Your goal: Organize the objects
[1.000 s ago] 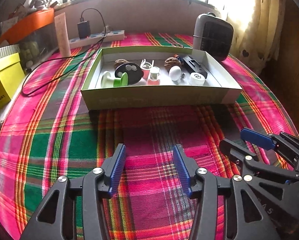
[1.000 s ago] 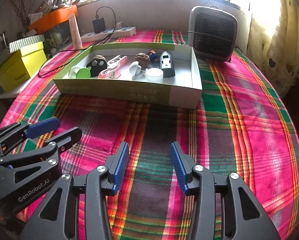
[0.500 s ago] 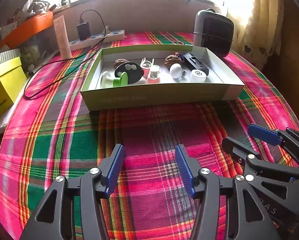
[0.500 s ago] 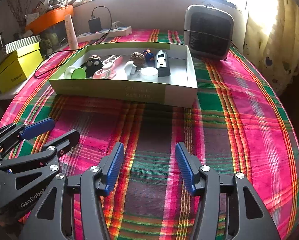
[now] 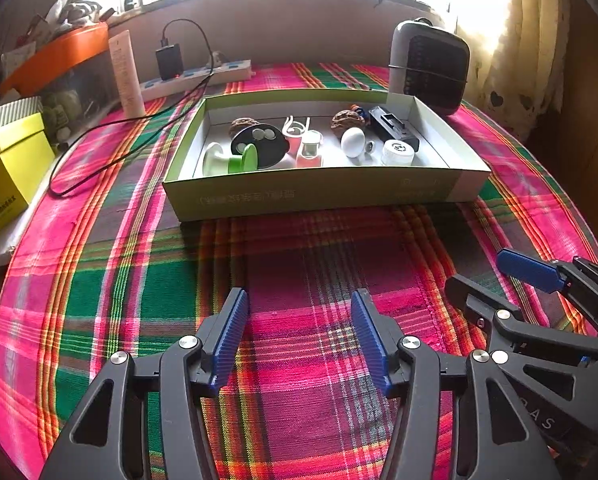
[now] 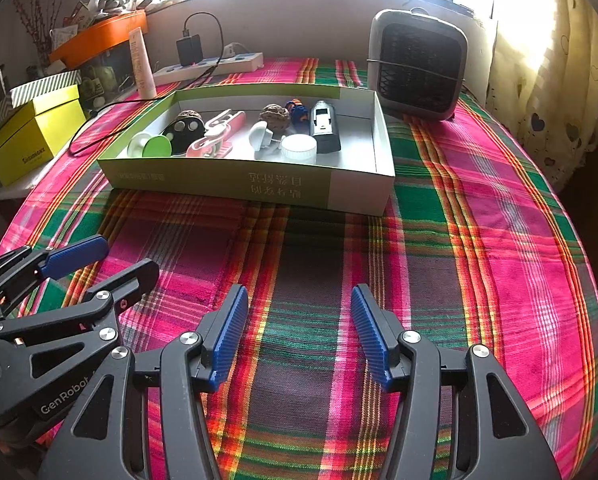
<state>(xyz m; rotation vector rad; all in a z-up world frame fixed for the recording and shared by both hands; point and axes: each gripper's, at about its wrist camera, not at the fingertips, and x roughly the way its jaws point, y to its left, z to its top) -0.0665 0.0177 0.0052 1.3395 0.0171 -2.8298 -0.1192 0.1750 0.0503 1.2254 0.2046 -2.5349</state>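
Note:
A shallow green and white box (image 5: 319, 196) (image 6: 219, 180) stands on the plaid cloth ahead of both grippers. Lined up inside are a green and white spool (image 5: 235, 158), a black disc (image 5: 259, 144), two walnuts (image 5: 347, 120), pink clips (image 6: 219, 132), a white egg-shaped piece (image 5: 353, 142), a white round cap (image 6: 299, 146) and a black device (image 6: 323, 124). My left gripper (image 5: 299, 300) (image 6: 125, 258) hangs open over bare cloth, well short of the box. Beside it my right gripper (image 6: 299, 296) (image 5: 479, 270) is open too, with nothing between its fingers.
A grey fan heater (image 6: 419, 68) stands behind the box's right end. A power strip (image 5: 195, 76) with a black charger and trailing cable lies at the back left, next to a white tube (image 5: 125, 76). A yellow box (image 5: 3, 168) sits off the left edge. Curtains hang on the right.
The right gripper's jaws have spread wider. The left jaws have widened a little. Both hands stay in place, and the things in the box have not moved.

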